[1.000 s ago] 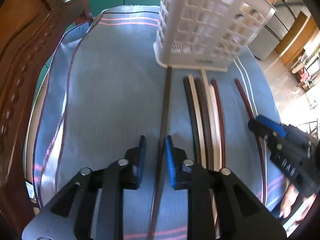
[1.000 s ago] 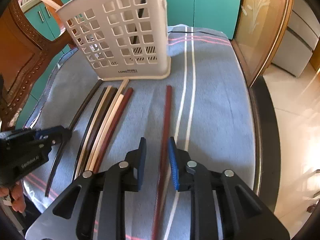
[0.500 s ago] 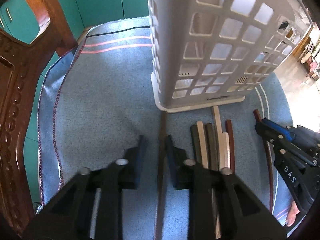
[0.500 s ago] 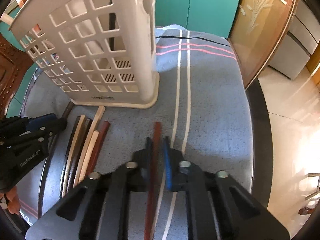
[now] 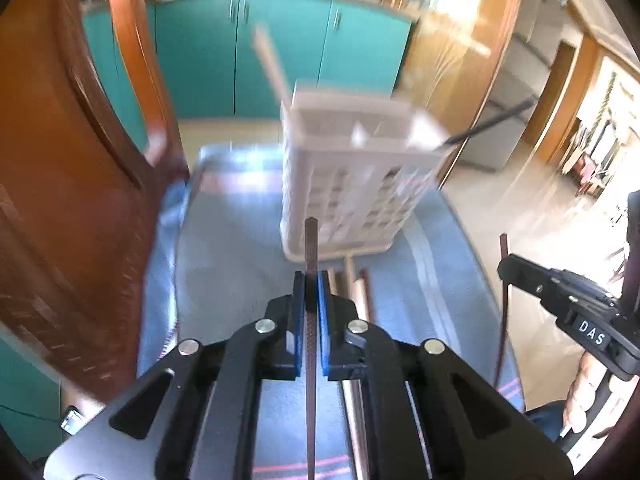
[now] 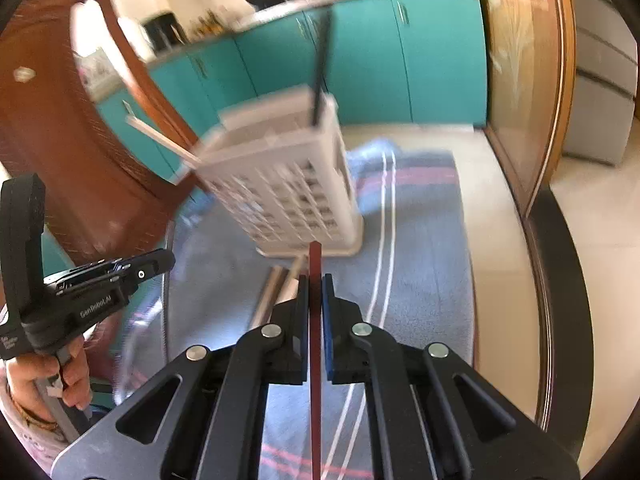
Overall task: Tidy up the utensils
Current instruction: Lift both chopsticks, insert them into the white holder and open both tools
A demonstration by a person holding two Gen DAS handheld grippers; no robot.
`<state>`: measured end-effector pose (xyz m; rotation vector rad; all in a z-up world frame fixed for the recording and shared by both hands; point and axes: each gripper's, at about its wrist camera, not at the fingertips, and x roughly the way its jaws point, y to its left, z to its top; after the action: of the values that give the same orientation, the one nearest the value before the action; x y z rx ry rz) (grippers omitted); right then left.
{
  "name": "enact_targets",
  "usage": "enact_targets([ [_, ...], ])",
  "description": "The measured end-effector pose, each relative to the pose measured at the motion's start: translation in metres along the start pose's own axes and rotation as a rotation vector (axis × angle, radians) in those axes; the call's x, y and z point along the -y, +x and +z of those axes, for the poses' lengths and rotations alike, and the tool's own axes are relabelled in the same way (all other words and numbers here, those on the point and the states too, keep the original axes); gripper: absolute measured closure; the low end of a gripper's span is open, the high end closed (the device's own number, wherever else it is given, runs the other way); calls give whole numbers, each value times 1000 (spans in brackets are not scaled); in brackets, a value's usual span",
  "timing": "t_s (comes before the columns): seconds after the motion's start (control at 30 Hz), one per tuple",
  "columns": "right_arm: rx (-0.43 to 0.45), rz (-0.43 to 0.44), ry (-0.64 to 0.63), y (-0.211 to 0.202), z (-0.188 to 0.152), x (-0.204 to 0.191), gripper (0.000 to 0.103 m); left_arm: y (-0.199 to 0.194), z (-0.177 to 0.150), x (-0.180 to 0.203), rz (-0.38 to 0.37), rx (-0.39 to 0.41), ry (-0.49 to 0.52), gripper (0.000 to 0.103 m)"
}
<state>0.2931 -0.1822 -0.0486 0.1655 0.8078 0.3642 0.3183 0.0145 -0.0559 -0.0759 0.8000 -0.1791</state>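
My left gripper [image 5: 311,280] is shut on a dark brown chopstick [image 5: 311,244], held above the blue cloth [image 5: 224,264]. My right gripper [image 6: 315,280] is shut on a red chopstick [image 6: 315,264], also lifted off the cloth. Each stick points toward the white lattice utensil basket [image 5: 352,184], which stands upright on the cloth and holds a pale stick and a dark stick. Several loose chopsticks [image 5: 356,280] lie in front of the basket. The right gripper [image 5: 505,270] shows at the right of the left wrist view, with its stick. The left gripper [image 6: 170,258] shows at the left of the right wrist view.
A carved wooden chair back [image 5: 80,200] rises at the left of the table. Teal cabinets [image 5: 280,48] stand behind. The table's dark rim [image 6: 560,280] and the tiled floor lie to the right. A hand [image 6: 48,384] grips the left tool's handle.
Both grippers closed on their chopsticks and lifted them off the cloth. Both views have risen and tilted up, so the basket looks smaller and farther off.
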Motion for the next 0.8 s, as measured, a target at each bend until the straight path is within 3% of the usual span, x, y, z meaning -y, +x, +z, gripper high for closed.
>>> enact_targets([
  [0.2, 127, 43, -50, -63, 16, -26, 96, -73, 18, 17, -14, 166, 56, 96],
  [0.33, 245, 54, -71, -95, 41, -38, 96, -111, 55, 25, -5, 284, 82, 96],
  [0.43, 369, 59, -45, -125, 74, -42, 96, -142, 91, 30, 12, 416, 87, 96],
  [0.53, 537, 72, -10, -147, 113, -46, 96, -159, 122, 34, 13, 483, 75, 96],
  [0.63, 624, 14, -3, -144, 136, -48, 96, -158, 139, 35, 27, 524, 60, 96],
  [0.8, 569, -71, -11, -93, 144, -39, 96, -94, 148, 26, 90, 478, 21, 96],
])
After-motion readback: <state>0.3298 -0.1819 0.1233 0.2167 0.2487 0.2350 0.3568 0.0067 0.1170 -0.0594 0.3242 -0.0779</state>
